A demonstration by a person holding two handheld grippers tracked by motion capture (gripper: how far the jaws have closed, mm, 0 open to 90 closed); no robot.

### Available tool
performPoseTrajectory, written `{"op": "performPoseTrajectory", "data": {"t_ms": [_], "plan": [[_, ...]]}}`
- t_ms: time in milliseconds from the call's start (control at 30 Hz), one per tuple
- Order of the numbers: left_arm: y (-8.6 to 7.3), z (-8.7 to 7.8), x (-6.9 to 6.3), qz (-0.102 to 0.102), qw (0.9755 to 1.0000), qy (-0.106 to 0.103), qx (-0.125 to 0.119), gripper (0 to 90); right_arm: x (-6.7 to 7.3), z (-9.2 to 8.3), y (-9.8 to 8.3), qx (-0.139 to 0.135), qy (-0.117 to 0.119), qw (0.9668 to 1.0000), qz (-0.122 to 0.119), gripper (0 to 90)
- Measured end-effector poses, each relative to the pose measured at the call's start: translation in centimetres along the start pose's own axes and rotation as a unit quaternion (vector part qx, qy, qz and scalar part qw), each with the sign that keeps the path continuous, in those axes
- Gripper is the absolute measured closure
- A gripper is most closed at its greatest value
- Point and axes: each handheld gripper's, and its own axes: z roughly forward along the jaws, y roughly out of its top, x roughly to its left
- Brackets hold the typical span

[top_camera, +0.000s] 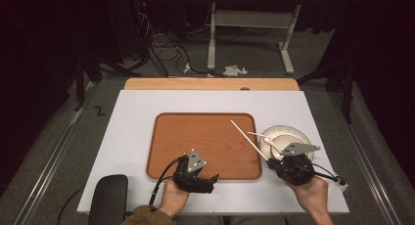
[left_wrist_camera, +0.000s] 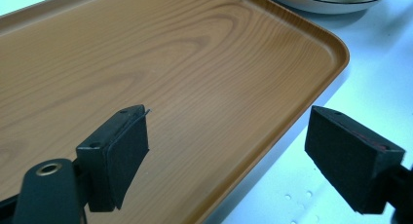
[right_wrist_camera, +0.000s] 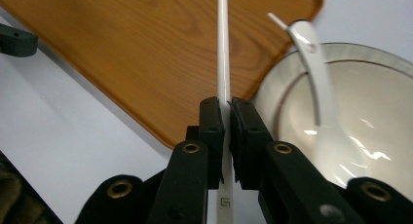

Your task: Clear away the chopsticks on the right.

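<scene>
Right gripper: jaws pressed together on a white chopstick, one pad on each side, no gap showing beyond the stick itself.
Chopstick: thin, straight and white; it runs from the jaws out over the near right corner of the tray. In the high view the chopstick slants up and to the left from the right gripper, its far tip over the right part of the tray. A small printed mark sits on the stick's near end, below the pads.
Left gripper: jaws spread wide with nothing between them; the left pad hangs over the tray's wood surface, the right pad over the white table just past the tray's edge.
Left gripper in the high view: at the tray's near edge, held by the person's left hand.
Tray: wood-grain, rounded corners, raised rim, lying mid-table with a bare surface.
Bowl: white with a thin dark line at the rim, just right of the tray; a white spoon rests in it, handle sticking out over the far rim.
Table: white top, with a wooden edge along the far side.
</scene>
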Motion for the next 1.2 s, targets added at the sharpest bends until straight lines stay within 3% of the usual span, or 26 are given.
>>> {"op": "performPoseTrajectory", "data": {"t_ms": [333, 567, 833, 1200], "plan": [[0.0, -0.3, 0.0, 0.000, 1.0000, 0.002, -0.002, 16.3, 1.5, 4.7, 1.0, 0.041, 0.007, 0.9992, -0.002, 85.3], [-0.3, -0.6, 0.0, 0.003, 1.0000, 0.008, 0.001, 16.3, 1.5, 6.7, 1.4, 0.060, -0.006, 0.9982, -0.005, 85.2], [-1.1, -1.5, 0.3, -0.014, 0.9996, 0.025, 0.001, 16.3, 1.1, 8.8, 2.2, 0.068, -0.004, 0.9977, -0.007, 85.1], [-2.5, -3.3, 0.6, -0.047, 0.9969, 0.064, -0.003, 16.3, 0.2, 11.2, 3.6, 0.075, 0.000, 0.9972, 0.001, 84.4]]}}
